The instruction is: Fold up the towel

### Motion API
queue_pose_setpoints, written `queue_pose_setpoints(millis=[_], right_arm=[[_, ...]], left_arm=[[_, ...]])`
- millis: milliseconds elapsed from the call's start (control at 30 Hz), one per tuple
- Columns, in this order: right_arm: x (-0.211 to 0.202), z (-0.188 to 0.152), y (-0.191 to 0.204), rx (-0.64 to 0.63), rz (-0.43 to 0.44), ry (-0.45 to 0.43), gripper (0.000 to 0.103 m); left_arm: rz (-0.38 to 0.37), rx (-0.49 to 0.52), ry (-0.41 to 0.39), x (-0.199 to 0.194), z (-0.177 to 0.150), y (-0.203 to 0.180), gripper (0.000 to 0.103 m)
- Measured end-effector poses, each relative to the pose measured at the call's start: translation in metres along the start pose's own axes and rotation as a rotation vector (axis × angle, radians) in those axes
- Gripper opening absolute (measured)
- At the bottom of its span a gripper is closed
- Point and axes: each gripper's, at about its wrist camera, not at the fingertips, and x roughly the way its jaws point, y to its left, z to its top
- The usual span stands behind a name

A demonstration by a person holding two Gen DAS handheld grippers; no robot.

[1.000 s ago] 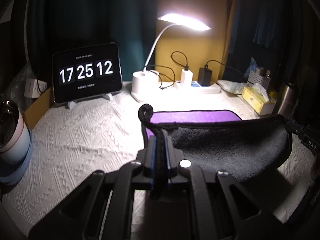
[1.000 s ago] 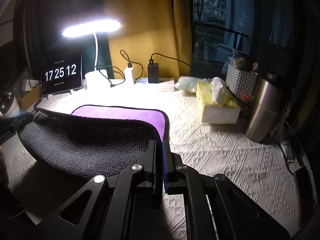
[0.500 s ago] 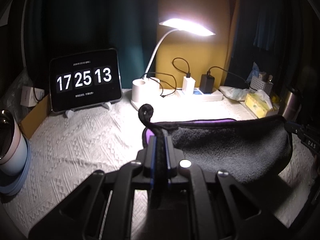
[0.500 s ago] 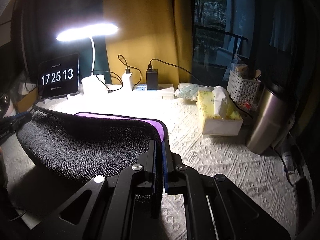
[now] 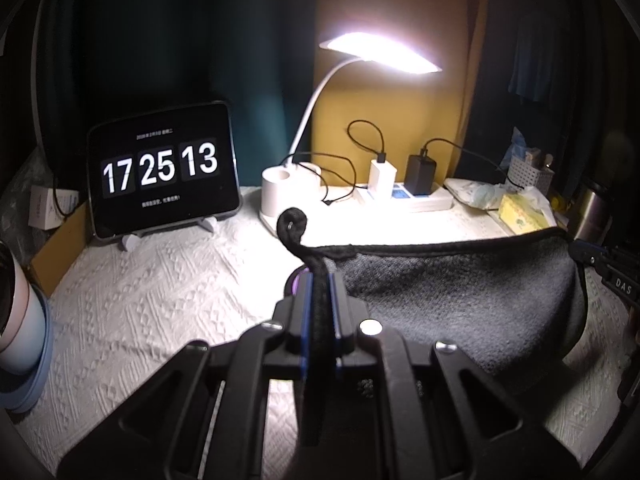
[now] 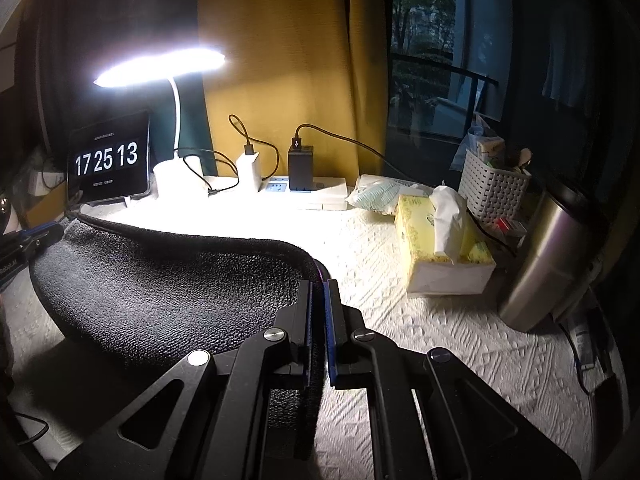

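Left gripper [image 5: 319, 280] and right gripper [image 6: 318, 286], each clamped narrow on one corner of the dark towel [image 5: 460, 292], which sags between them above the white tablecloth [image 5: 152, 300]; tablet clock [image 5: 160, 168] far left.

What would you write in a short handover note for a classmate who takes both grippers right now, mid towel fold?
Left gripper: shut on the towel at its left corner.
Right gripper: shut on the towel's right corner.
Towel: dark side facing the cameras, held up between the two grippers, sagging in the middle above the white tablecloth.
Done: both corners gripped and raised.
Left: carry the held edge forward toward the lamp, lay it down to complete the fold, then open the fingers.
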Motion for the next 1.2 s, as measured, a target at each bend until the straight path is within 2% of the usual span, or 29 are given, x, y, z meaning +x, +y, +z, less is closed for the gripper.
queue_pose_setpoints(millis=[200,900,1200], right_arm=[[0.006,0.003,-0.002,0.001,0.001,0.002,0.007],[0.069,0.023,-0.013,-0.006,0.012,0.026,0.007],[0.097,0.026,-0.013,-0.008,0.008,0.053,0.007]], left_arm=[[0.001,0.006,0.006,0.018,0.008,-0.001,0.009],[0.021,0.018,0.025,0.077,0.021,0.001,0.009],[0.034,0.011,0.08,0.109,0.019,0.005,0.009]])
